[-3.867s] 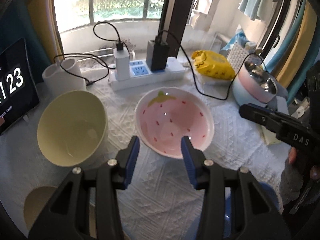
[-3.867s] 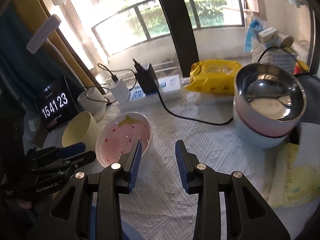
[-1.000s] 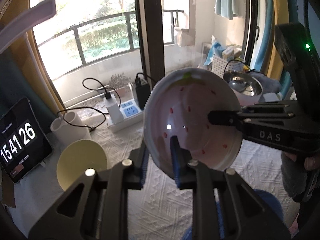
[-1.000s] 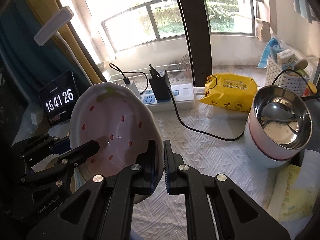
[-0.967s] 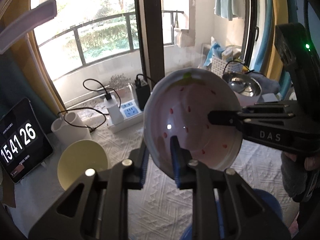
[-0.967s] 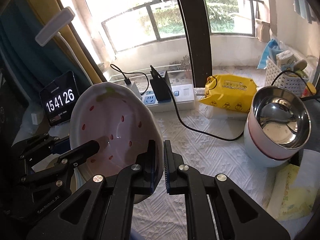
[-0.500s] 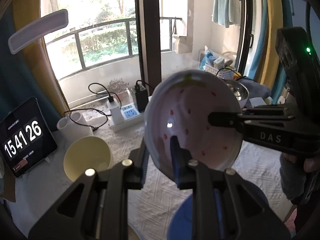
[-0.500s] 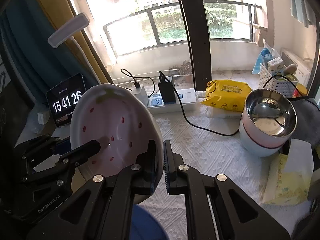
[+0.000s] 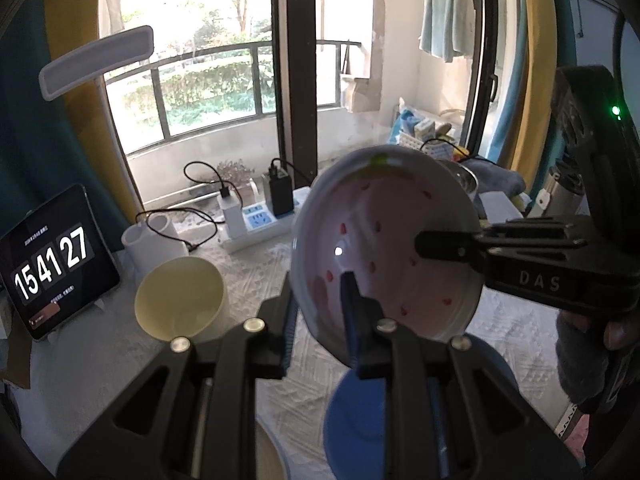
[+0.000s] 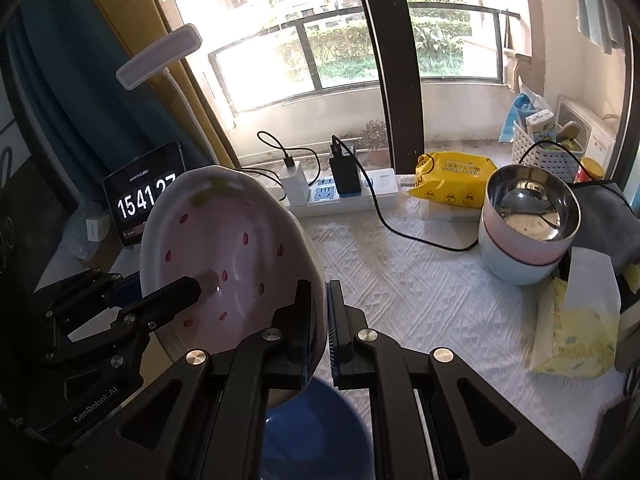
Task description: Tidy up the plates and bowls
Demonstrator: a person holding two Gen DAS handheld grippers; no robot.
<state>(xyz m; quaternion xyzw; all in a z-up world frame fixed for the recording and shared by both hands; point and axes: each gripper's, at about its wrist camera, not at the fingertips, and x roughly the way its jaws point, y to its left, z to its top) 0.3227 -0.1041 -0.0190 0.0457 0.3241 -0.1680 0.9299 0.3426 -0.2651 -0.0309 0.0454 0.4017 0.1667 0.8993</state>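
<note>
A pink strawberry-pattern bowl hangs tilted in the air above the white tablecloth, gripped from both sides. My left gripper is shut on its near rim, one finger inside and one behind. My right gripper is shut on the opposite rim, and its inner fingertip lies against the bowl's inside. From the right wrist view the bowl shows the left gripper's fingertip inside it. A blue dish lies right below. A pale yellow bowl stands on the cloth to the left.
A steel bowl on stacked pink and white bowls stands at the right. Behind are a power strip with cables, a yellow wipes pack, a white cup and a tablet clock. A tissue packet lies at the right edge.
Both grippers, open over the bowl on the table at first, have shut on its rims and lifted it. Over the last second it rose further and the blue dish came into view.
</note>
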